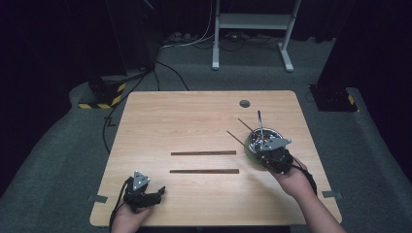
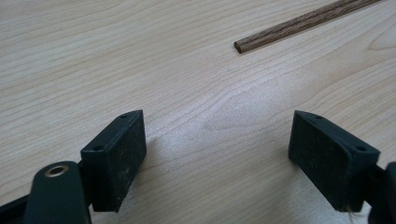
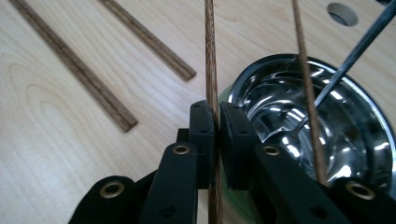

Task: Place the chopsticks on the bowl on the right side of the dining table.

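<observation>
Two dark wooden chopsticks [image 1: 203,153] [image 1: 204,171] lie side by side at the table's middle. At the right stands a shiny steel bowl [image 1: 252,136] [image 3: 275,100] with a metal utensil handle [image 1: 260,124] [image 3: 359,46] sticking out of it. My right gripper [image 1: 265,151] [image 3: 215,109] hovers at the bowl's near left rim, shut on a third chopstick [image 3: 210,56] that runs straight through the jaws. A fourth chopstick [image 3: 303,70] leans across the bowl. My left gripper [image 1: 156,191] [image 2: 219,140] rests open near the front left edge, bare wood between its pads.
A round cable hole [image 1: 244,103] [image 3: 342,14] sits in the wooden table [image 1: 160,121] behind the bowl. The end of the nearer chopstick [image 2: 280,32] shows ahead of the left jaws. Beyond the table are cables and a white desk frame [image 1: 252,22] on grey floor.
</observation>
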`<move>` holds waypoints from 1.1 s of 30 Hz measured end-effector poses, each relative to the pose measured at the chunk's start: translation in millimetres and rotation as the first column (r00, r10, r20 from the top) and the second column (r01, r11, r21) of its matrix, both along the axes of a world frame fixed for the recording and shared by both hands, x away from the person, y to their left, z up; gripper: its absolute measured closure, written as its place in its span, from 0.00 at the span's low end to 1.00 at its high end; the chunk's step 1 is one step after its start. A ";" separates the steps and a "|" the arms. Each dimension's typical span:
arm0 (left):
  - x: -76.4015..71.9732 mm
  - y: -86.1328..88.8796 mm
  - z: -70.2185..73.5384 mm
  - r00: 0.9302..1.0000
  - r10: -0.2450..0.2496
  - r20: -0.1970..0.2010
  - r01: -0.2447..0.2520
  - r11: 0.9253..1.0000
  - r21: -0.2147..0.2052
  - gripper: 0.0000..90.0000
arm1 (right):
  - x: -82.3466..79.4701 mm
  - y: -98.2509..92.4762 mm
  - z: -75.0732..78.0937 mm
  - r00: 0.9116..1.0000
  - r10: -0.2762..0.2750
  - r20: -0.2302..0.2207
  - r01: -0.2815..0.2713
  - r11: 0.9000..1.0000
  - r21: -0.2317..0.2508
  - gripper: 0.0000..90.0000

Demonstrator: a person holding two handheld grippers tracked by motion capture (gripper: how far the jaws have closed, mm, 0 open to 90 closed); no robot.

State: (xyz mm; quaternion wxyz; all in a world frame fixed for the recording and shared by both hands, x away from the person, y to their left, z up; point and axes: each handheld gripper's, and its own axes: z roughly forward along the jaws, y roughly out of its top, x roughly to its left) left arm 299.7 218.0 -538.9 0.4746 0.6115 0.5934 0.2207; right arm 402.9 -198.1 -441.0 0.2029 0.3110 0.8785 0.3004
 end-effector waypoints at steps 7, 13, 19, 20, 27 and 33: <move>0.0 0.1 0.0 1.000 -0.001 0.000 0.001 1.000 0.001 0.21 | 16.6 -4.8 3.6 0.999 -0.035 -0.004 0.035 0.999 -0.006 0.92; 0.0 0.1 0.0 1.000 -0.001 0.000 0.001 1.000 0.000 0.21 | 27.8 -9.2 3.1 0.998 -0.066 -0.004 0.065 0.998 -0.004 0.92; 0.0 0.1 0.0 1.000 -0.001 0.000 0.001 1.000 0.000 0.21 | 40.3 -13.9 -3.0 0.996 -0.094 -0.011 0.094 0.996 -0.006 0.92; 0.0 0.1 0.0 1.000 0.000 0.000 0.000 1.000 0.000 0.21 | 41.5 -14.7 -3.2 0.995 -0.099 -0.023 0.099 0.995 -0.007 0.92; 0.0 0.1 0.0 1.000 -0.001 0.000 0.001 1.000 0.001 0.21 | 50.3 -16.4 -7.4 0.993 -0.114 -0.035 0.113 0.993 -0.017 0.92; 0.0 0.1 0.0 1.000 -0.001 -0.001 0.001 1.000 0.000 0.21 | 54.3 -12.9 -6.3 0.993 -0.117 -0.024 0.116 0.993 -0.036 0.92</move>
